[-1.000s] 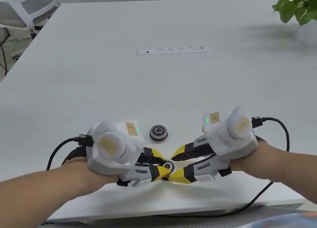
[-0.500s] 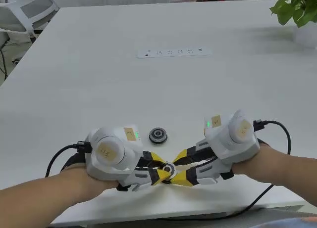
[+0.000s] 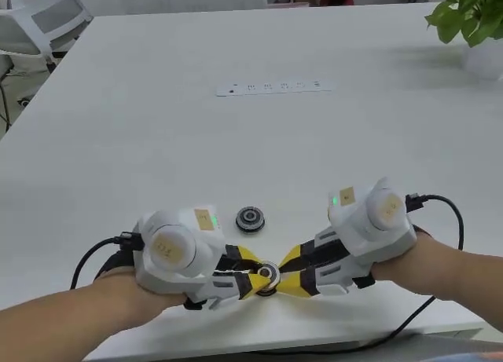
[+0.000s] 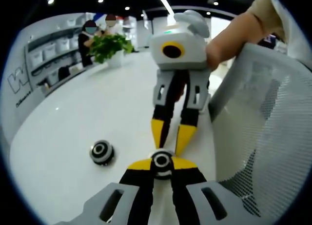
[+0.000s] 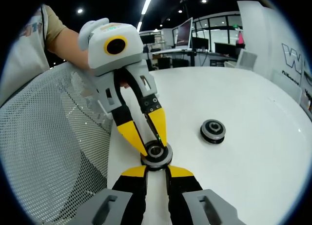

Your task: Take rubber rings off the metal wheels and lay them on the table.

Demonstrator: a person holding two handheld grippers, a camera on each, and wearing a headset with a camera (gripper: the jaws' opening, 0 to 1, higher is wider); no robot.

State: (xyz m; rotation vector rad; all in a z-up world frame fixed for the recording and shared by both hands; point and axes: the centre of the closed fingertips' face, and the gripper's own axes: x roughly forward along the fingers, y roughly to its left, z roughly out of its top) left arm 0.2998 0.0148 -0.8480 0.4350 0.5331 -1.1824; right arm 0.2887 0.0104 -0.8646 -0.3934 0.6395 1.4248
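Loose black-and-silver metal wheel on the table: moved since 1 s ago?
No. Loose metal wheel keeps its offset from the white power strip; the camera shifted.

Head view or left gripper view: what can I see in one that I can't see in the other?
The head view adds the power strip far across the table. The left gripper view adds shelves along a wall and ceiling lights. Both share the plant, the loose wheel lying on the table, and the held wheel pinched between the left gripper and the right gripper.
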